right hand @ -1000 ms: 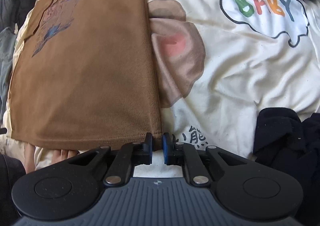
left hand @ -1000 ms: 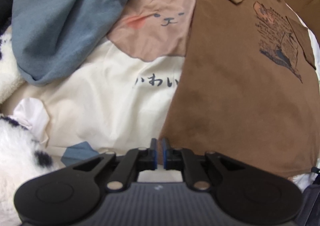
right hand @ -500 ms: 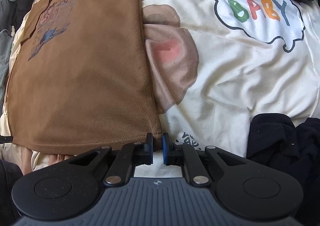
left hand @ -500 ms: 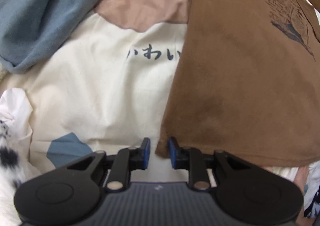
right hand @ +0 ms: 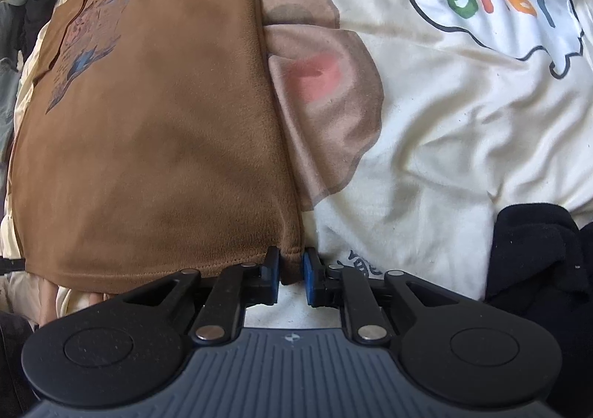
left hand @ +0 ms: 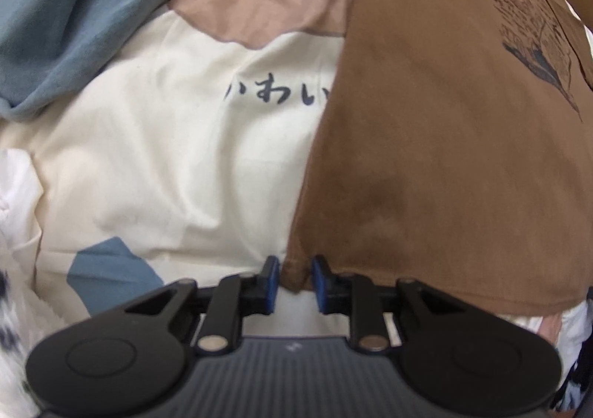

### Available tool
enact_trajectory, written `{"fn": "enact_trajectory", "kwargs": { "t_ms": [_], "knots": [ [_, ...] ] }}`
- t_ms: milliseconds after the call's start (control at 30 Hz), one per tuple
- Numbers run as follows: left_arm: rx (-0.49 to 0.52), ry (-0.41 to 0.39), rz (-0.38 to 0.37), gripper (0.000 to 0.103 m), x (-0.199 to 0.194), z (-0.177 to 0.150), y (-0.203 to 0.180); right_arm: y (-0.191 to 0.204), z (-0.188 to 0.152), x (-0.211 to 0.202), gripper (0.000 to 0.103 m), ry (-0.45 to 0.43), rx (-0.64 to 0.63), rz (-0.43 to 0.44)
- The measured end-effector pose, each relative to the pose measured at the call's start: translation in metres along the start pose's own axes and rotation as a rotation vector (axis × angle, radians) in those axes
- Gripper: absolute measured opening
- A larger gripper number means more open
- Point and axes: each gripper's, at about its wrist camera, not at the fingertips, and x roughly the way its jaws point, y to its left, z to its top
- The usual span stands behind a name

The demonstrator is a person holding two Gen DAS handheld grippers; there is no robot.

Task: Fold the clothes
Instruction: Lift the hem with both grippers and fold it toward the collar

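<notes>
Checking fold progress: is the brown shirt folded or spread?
Partly folded: brown shirt lies flat with straight side edges, sleeve flaps tucked over its print.

Cream cartoon bedspread under brown shirt, blue garment

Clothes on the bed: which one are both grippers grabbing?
The brown shirt. Its bottom corners sit between the left gripper and right gripper; the blue garment and black garment lie untouched.

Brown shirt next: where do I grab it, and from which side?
Take the brown shirt by its two near hem corners, coming from the hem side. It lies flat and both corners already sit between open fingers: left gripper, right gripper.
</notes>
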Motion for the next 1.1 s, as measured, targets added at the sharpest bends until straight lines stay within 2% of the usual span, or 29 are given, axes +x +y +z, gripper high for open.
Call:
{"fn": "enact_trajectory", "kwargs": {
  "t_ms": [33,67,167,433,600,800,1100],
  "knots": [
    [-0.003,0.000,-0.002,0.007,-0.001,0.000,-0.001,0.001,0.000,-0.001,0.008,0.003,-0.007,0.000],
    [-0.002,-0.001,0.006,0.006,-0.004,-0.001,-0.003,0.002,0.000,-0.004,0.007,0.004,-0.013,0.001],
    [0.004,-0.019,0.023,0.005,-0.022,-0.006,-0.010,0.006,0.002,-0.019,0.007,-0.009,-0.029,0.004],
    [-0.003,-0.063,-0.005,0.005,-0.073,-0.018,-0.019,0.017,0.003,-0.054,0.006,-0.033,-0.063,0.004],
    [0.007,-0.076,-0.011,0.005,-0.082,-0.018,-0.009,0.021,0.001,-0.065,0.006,-0.042,-0.058,0.004],
    [-0.024,-0.094,-0.052,0.005,-0.089,-0.014,-0.014,0.020,0.003,-0.077,0.005,-0.070,-0.028,0.016],
    [-0.060,-0.183,-0.119,0.004,-0.129,0.005,-0.011,0.031,0.028,-0.108,0.005,-0.153,-0.028,0.058]
  ]
}}
